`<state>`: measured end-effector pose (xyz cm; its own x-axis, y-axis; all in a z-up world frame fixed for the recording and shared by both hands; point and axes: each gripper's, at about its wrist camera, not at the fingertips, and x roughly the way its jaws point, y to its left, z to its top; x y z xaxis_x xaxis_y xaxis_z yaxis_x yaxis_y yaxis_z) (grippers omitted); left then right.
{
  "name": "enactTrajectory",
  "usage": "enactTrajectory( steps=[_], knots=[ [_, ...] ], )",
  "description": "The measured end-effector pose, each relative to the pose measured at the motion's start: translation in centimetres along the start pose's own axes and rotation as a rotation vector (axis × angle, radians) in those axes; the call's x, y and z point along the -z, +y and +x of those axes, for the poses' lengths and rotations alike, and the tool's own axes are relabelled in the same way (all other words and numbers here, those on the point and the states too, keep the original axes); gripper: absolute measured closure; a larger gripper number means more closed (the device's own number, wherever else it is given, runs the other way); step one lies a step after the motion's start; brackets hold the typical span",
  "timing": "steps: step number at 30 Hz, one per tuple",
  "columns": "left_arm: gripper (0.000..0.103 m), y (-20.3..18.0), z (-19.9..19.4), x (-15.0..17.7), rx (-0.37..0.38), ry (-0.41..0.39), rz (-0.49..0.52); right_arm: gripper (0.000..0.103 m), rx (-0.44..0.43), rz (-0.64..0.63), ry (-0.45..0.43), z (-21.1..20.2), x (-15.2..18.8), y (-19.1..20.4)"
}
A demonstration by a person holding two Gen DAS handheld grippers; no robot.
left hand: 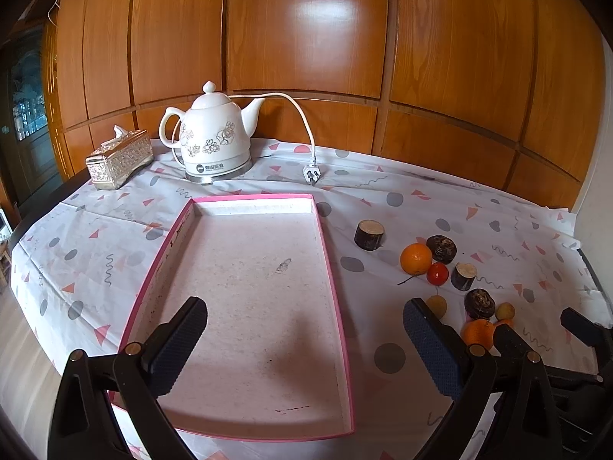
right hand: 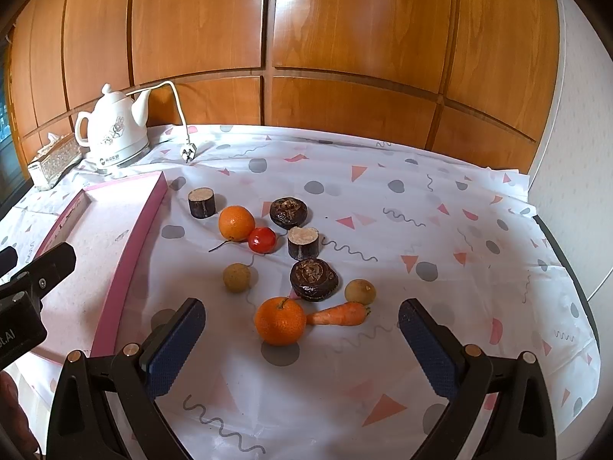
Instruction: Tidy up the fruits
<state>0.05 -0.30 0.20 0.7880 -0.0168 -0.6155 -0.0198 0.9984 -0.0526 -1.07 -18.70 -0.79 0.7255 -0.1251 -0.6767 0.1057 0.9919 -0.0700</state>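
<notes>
A shallow pink-rimmed tray [left hand: 332, 268] lies empty on the patterned tablecloth; its right wall also shows in the right wrist view [right hand: 130, 245]. My left gripper [left hand: 304, 345] is open and empty over the tray's near half. My right gripper [right hand: 300, 341] is open and empty just short of a near orange [right hand: 279, 320] and a small carrot [right hand: 337, 314]. Beyond lie a far orange [right hand: 236, 223], a red tomato [right hand: 262, 239], two tan round fruits [right hand: 236, 277] [right hand: 359, 291], two dark water chestnuts [right hand: 313, 280] [right hand: 288, 212] and two dark cane stubs [right hand: 303, 242] [right hand: 202, 202].
A white floral kettle [left hand: 214, 134] with its cord and plug [left hand: 310, 172] stands at the back, beside a silver tissue box [left hand: 118, 159]. A wooden panelled wall [left hand: 306, 38] closes the far side. The table edge curves down on the right [right hand: 567, 268].
</notes>
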Motion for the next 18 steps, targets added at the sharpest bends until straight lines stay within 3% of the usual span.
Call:
enactTrajectory(
  steps=[18],
  knots=[
    [0.0,-0.45,-0.1,0.36,0.029,0.004,0.014,0.0,0.003,-0.003,0.01,0.24,0.27,-0.2]
  ],
)
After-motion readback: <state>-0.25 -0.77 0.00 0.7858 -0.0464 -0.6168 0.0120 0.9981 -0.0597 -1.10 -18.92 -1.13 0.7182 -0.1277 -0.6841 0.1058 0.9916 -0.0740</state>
